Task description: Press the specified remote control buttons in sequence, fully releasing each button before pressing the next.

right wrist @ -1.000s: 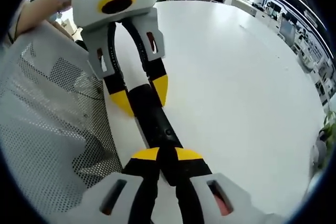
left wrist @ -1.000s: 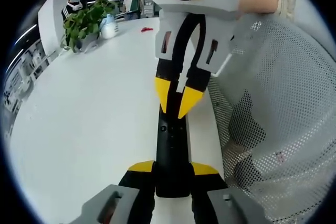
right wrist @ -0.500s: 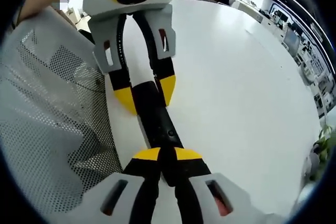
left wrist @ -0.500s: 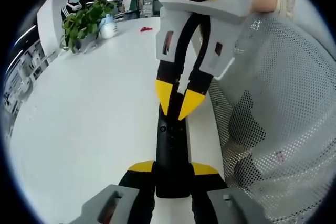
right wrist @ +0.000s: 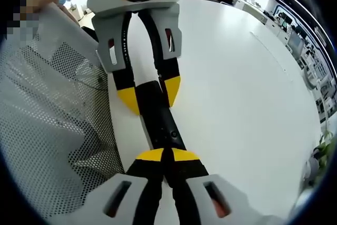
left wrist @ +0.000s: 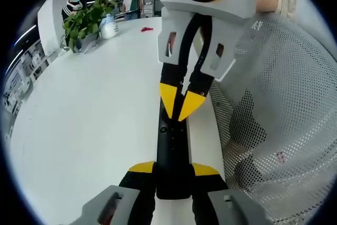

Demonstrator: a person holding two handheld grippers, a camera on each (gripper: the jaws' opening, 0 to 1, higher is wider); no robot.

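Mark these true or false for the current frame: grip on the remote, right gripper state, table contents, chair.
1. The left gripper clamps the black remote by one end. True.
2. The right gripper is wide open above the remote. False: its tips are together over the remote.
3. A potted plant stands on the white table. True.
4. The mesh chair is black. False: it is white.

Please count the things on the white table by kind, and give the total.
Black remote control: 1
Potted green plant: 1
White container beside the plant: 1
Small red object, too small to identify: 1
Total: 4
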